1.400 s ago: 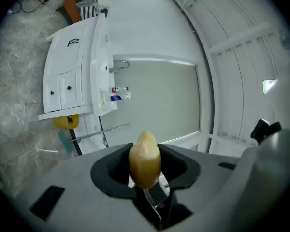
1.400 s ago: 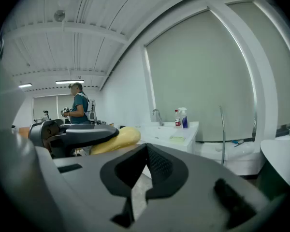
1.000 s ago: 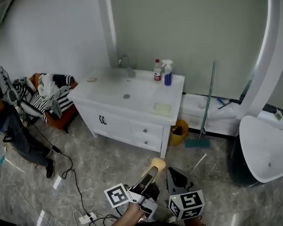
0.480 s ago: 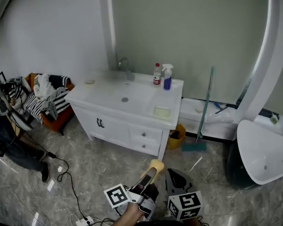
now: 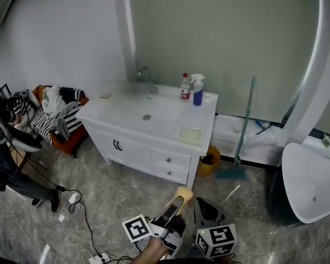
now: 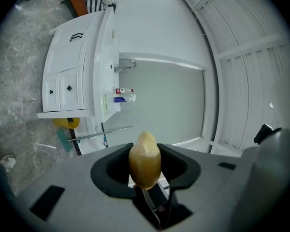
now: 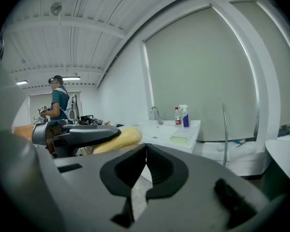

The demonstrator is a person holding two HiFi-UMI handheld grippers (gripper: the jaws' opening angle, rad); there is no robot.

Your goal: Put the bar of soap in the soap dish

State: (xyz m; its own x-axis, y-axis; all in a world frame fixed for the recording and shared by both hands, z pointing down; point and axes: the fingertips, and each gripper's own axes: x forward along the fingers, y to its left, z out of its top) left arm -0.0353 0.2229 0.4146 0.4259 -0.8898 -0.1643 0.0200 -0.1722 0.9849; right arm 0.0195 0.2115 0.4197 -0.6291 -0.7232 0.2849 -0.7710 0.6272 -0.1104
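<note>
The yellow bar of soap (image 5: 182,193) sits between the jaws of my left gripper (image 5: 177,199), low in the head view above the grey floor. The left gripper view has the soap (image 6: 145,158) pinched upright between the black pads. My right gripper (image 5: 204,209) hangs just to the right of it with its jaws together and nothing in them (image 7: 146,151). The pale green soap dish (image 5: 190,133) lies on the right part of the white vanity (image 5: 126,142), well ahead of both grippers. From the right gripper view, the soap (image 7: 118,138) is at the left and the dish (image 7: 179,139) beyond it.
A faucet (image 5: 146,76), a red-capped bottle (image 5: 184,87) and a spray bottle (image 5: 197,90) stand at the vanity's back. A yellow bin (image 5: 209,161) and a long-handled squeegee (image 5: 243,131) are to its right, with a white tub (image 5: 313,183) farther right. Clothes (image 5: 58,114), cables (image 5: 80,202) and a person (image 5: 5,158) are at the left.
Both grippers have moved a little toward the vanity, and the soap is still held. The person at the left has shifted toward the picture's edge.
</note>
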